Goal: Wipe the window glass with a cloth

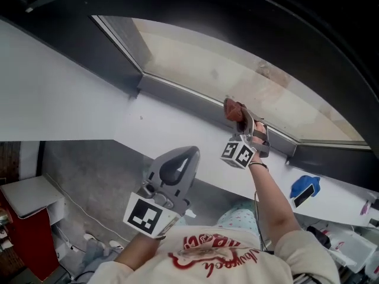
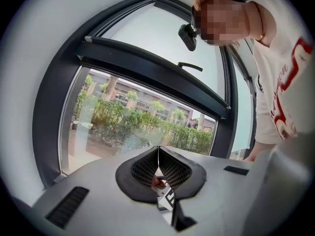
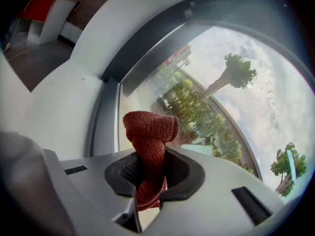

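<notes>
My right gripper [image 1: 235, 112] is shut on a rust-red cloth [image 3: 149, 146], folded into a thick wad that sticks up between the jaws. In the head view the cloth [image 1: 233, 109] is held at the bottom edge of the window glass [image 1: 237, 76], by the dark frame [image 1: 177, 93]. The right gripper view shows the glass [image 3: 221, 97] just beyond the cloth, with trees outside. My left gripper [image 1: 177, 161] hangs lower, over the white sill [image 1: 177, 132], away from the glass. Its jaws meet with nothing between them, and it faces the window [image 2: 138, 117].
The white sill runs right, where a blue object with a phone [image 1: 304, 189] lies. Small items [image 1: 366, 207] sit at the far right. A red-and-white cabinet [image 1: 26, 212] stands on the grey floor at lower left. A window handle [image 2: 189, 66] shows on the dark frame.
</notes>
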The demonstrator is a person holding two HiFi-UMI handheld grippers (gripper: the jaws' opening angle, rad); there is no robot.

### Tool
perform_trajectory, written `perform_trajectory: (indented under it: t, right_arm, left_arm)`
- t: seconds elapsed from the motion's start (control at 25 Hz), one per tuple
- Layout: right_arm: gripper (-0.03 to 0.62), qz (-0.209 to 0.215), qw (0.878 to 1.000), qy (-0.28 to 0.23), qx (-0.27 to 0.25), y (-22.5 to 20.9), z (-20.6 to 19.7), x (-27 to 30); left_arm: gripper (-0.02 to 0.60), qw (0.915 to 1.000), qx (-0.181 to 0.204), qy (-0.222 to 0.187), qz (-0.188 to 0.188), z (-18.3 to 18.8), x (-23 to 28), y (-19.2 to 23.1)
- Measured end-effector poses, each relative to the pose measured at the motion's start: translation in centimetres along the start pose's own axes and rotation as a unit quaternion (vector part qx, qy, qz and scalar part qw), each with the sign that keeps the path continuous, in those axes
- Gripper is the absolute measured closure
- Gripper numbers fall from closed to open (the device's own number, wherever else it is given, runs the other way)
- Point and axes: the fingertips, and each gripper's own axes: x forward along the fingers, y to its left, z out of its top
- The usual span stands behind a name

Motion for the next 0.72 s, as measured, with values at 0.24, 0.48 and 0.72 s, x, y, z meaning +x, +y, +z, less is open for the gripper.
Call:
perform_trajectory:
  t: [0.24, 0.48, 0.72]
  right_arm:
    - [0.520, -0.117, 0.990, -0.083, 0.004, -15.5, 9.4, -7.1]
    - [0.520, -0.194, 0.969, -0.147, -0.043, -22.1, 18.1, -10.4]
    - [0.520, -0.216, 0.961, -0.162, -0.060, -23.6, 20.6, -11.7]
  left_arm:
    - [0.560, 0.9991, -0.019, -0.035, -0.019, 1.0, 2.4, -0.2]
    - [0.560, 0.9986, -0.007, -0.042, -0.032, 2.4, 2.2, 1.2]
    - [0.560, 0.9977, -0.005, -0.062, -0.025, 3.0, 1.5, 1.6]
